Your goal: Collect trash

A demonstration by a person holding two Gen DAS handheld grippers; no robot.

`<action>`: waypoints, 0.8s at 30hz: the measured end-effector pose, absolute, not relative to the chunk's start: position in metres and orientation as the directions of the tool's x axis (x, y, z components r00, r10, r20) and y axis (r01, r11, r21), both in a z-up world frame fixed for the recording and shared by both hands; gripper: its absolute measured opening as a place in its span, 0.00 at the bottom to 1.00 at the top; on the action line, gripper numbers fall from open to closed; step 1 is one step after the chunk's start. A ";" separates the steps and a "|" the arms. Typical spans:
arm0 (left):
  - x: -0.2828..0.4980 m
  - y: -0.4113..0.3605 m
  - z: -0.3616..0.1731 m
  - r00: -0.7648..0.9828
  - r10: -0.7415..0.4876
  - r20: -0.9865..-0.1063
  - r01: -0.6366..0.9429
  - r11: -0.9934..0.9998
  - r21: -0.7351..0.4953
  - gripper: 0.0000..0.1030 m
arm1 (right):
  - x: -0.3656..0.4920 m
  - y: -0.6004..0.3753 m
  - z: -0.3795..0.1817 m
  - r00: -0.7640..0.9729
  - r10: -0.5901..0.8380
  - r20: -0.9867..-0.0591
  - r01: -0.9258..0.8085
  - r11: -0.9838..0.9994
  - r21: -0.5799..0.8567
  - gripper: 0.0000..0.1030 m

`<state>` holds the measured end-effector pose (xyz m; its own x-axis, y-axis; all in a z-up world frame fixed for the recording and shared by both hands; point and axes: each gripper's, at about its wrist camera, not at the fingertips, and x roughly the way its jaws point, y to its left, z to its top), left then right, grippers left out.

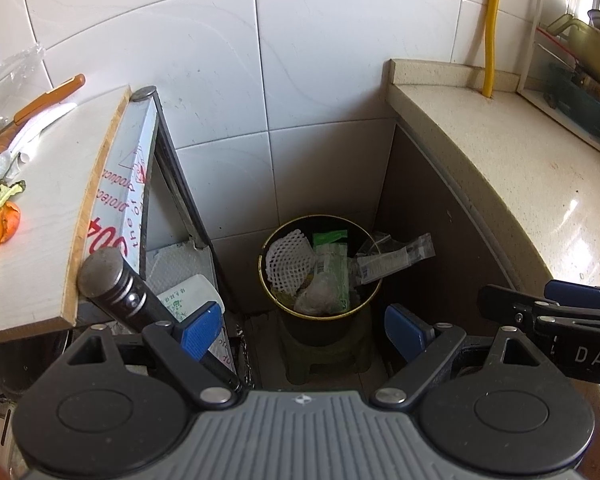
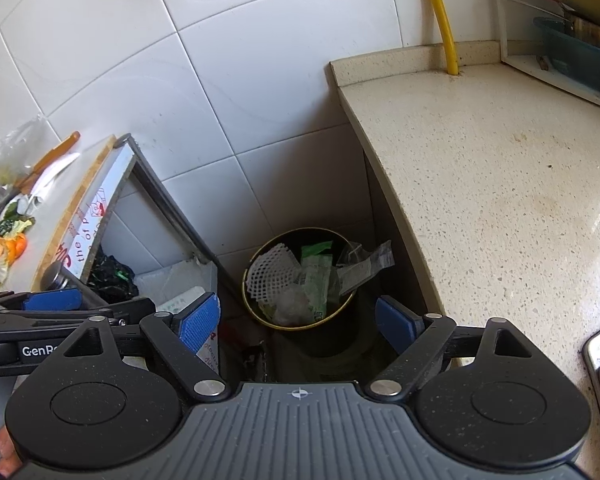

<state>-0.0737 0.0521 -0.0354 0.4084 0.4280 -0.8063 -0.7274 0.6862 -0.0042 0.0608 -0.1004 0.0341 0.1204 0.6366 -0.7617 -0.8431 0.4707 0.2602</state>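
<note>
Down in the tiled corner: trash bin (image 1: 320, 268) stuffed with wrappers | left gripper (image 1: 304, 328) jaws wide, empty | right gripper (image 2: 298, 320) jaws wide, empty | peels (image 1: 4, 224) on surface (image 1: 48, 248)

Left gripper (image 1: 304, 328) jaws wide apart, nothing between them, angled steeply down. Right gripper (image 2: 298, 322) same: spread wide, empty, just right of the left.

Round black bin (image 1: 320, 320) with gold rim, upright on the floor in the tiled corner, holding white foam netting (image 1: 288, 262), green packets (image 1: 332, 268), clear wrappers (image 1: 396, 258).
</note>
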 end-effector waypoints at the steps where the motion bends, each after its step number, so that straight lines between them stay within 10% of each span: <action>1: -0.074 0.052 -0.036 0.407 0.425 -0.808 -0.727 0.687 -0.005 0.85 | 0.061 -0.101 0.034 0.120 0.635 -0.763 -0.843 0.472 0.259 0.87; 24: -0.066 0.051 -0.050 0.388 0.389 -0.835 -0.725 0.689 -0.016 0.85 | 0.064 -0.104 0.015 0.141 0.577 -0.804 -0.826 0.516 0.226 0.87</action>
<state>-0.0665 0.0506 -0.0502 0.3884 0.3891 -0.8353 -0.7248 0.6887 -0.0162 0.0636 -0.1039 0.0150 0.1408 0.5774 -0.8043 -0.8265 0.5158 0.2256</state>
